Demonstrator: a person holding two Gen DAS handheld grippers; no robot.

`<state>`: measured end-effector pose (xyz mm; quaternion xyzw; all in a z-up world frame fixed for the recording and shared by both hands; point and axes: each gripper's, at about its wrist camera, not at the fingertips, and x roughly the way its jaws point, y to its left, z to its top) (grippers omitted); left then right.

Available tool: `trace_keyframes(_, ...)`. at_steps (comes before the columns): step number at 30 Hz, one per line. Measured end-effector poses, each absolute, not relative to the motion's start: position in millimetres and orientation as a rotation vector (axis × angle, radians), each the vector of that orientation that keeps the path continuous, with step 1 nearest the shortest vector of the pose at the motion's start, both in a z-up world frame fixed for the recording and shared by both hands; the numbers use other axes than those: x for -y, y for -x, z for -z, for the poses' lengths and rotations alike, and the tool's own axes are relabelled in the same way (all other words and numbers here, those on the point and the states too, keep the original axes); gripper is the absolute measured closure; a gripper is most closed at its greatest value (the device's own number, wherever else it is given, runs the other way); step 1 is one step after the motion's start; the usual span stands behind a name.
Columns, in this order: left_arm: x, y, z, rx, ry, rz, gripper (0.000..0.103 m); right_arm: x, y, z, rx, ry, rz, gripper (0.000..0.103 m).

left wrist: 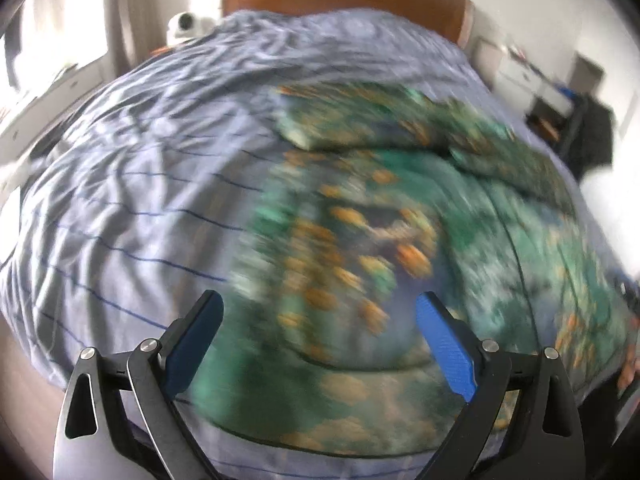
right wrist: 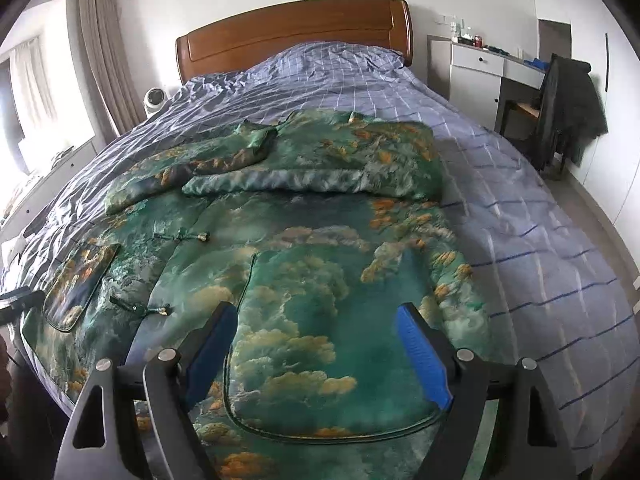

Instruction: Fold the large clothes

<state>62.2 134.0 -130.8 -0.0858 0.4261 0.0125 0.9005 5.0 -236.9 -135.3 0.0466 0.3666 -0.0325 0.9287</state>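
A large green jacket (right wrist: 304, 248) with cloud and orange leaf print lies spread on the bed, its sleeves folded across the upper part. It has frog buttons down the front and a patch pocket (right wrist: 78, 284) at the left. My right gripper (right wrist: 318, 322) is open and empty, hovering over the jacket's near hem. In the blurred left wrist view the same jacket (left wrist: 380, 240) fills the right half, and my left gripper (left wrist: 320, 312) is open and empty above its near edge.
The bed has a blue-grey checked sheet (right wrist: 520, 208) and a wooden headboard (right wrist: 296, 32). A white fan (right wrist: 154, 100) stands at the far left. A white desk (right wrist: 480, 68) and a chair with a dark coat (right wrist: 568, 112) stand right of the bed.
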Motion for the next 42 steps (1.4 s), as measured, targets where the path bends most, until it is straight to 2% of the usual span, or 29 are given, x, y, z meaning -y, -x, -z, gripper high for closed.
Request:
trace_keyframes(4, -198.2, -59.3, 141.0, -0.924, 0.373, -0.104, 0.005, 263.7, 5.9, 117.9, -0.722, -0.089, 0.122, 0.02)
trace_keyframes(7, -217.0, -55.5, 152.8, -0.959, 0.465, -0.071, 0.005, 295.3, 15.2, 119.1, -0.761, -0.112, 0.158, 0.02)
trace_keyframes(15, -179.7, -65.7, 190.9, -1.105, 0.38, 0.098, 0.005, 347.7, 36.4, 149.7, -0.938, -0.244, 0.118, 0.02)
trace_keyframes(24, -163.4, -69.7, 199.5, -1.101, 0.326, 0.163, 0.002, 336.7, 32.6, 179.0, -1.058, -0.282, 0.003, 0.02)
trace_keyframes(42, -144.3, -73.0, 202.7, -1.112, 0.24, 0.164, 0.002, 324.6, 24.4, 190.5, -1.093, -0.334, -0.025, 0.019)
